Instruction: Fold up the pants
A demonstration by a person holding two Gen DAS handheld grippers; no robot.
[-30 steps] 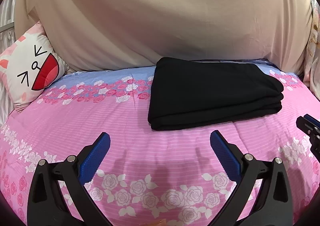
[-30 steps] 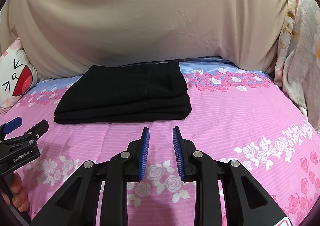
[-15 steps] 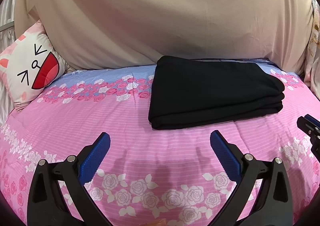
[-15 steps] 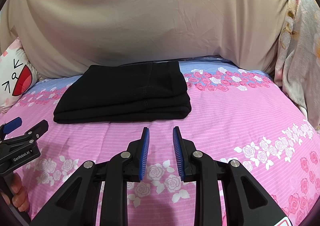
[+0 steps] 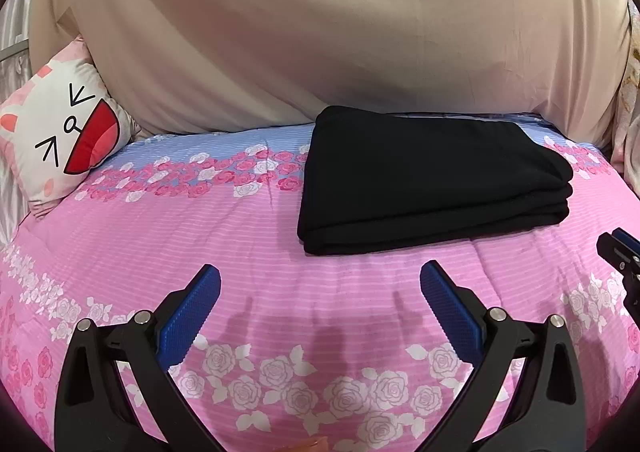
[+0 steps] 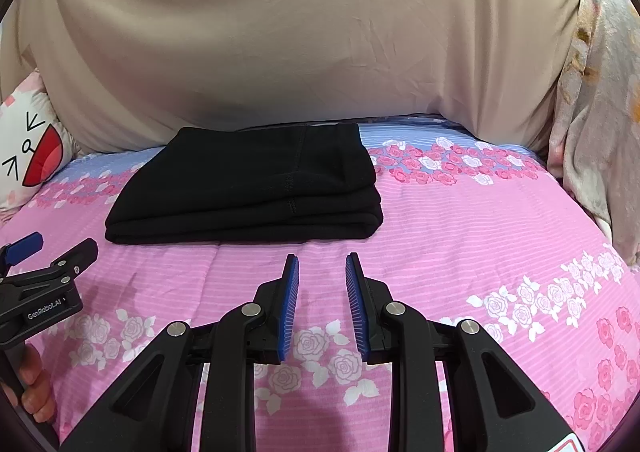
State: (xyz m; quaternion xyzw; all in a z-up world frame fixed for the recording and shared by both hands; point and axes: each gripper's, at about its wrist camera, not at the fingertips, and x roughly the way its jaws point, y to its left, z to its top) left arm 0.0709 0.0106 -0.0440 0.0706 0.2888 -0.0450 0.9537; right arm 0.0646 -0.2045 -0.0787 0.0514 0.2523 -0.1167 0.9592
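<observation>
The black pants (image 6: 244,188) lay folded into a neat, layered rectangle on the pink flowered bedspread (image 6: 460,252), near the beige cloth at the back. The folding looked finished, with nothing obvious left to do. The left gripper (image 5: 320,280) hovered short of the pants with its jaws spread wide and empty; the right gripper (image 6: 322,268) was narrowly parted, gripping nothing.

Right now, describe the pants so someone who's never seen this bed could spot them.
Find the pink rose-print bedspread below the beige draped cloth. Near its far edge lie the pants, folded into a flat layered stack. They are the only plain black item there, unlike the cartoon-face pillow.
</observation>
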